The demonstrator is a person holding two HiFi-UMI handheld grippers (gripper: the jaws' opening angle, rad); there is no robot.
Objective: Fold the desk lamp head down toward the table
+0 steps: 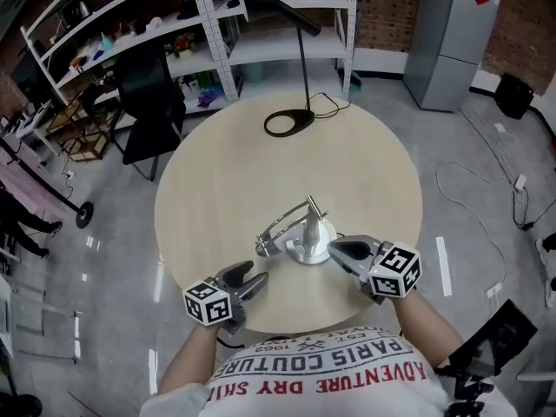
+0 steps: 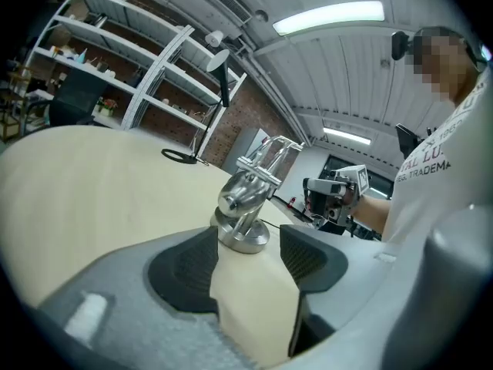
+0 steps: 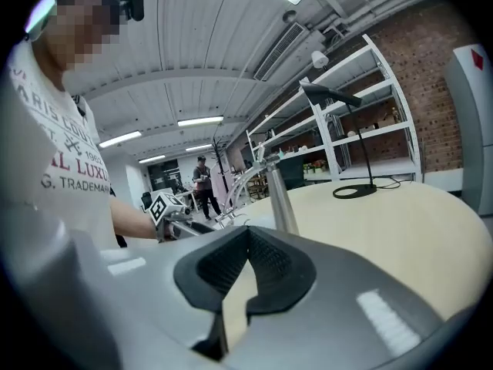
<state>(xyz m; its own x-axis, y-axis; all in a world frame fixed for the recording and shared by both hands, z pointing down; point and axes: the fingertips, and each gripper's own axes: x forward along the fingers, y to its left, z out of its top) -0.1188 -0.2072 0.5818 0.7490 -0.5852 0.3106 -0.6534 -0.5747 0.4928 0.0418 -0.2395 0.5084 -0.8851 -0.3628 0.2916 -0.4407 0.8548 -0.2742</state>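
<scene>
A small silver desk lamp (image 1: 306,237) stands on the near part of the round wooden table (image 1: 226,189). Its head (image 1: 266,246) hangs low at the left, close to the tabletop, under a curved arm. My left gripper (image 1: 254,283) is open, a little in front and to the left of the lamp, with nothing between its pads. In the left gripper view the lamp (image 2: 245,203) stands just beyond the open left gripper (image 2: 250,272). My right gripper (image 1: 340,250) sits just right of the lamp's base, shut and empty. Its tips meet in the right gripper view (image 3: 248,233), with the lamp's post (image 3: 282,203) behind.
A tall black lamp with a ring base (image 1: 289,122) stands at the table's far edge, its cable trailing off. Beyond are white shelves (image 1: 261,42), a black chair (image 1: 149,102) and a grey cabinet (image 1: 447,37). The table's near edge lies right under my grippers.
</scene>
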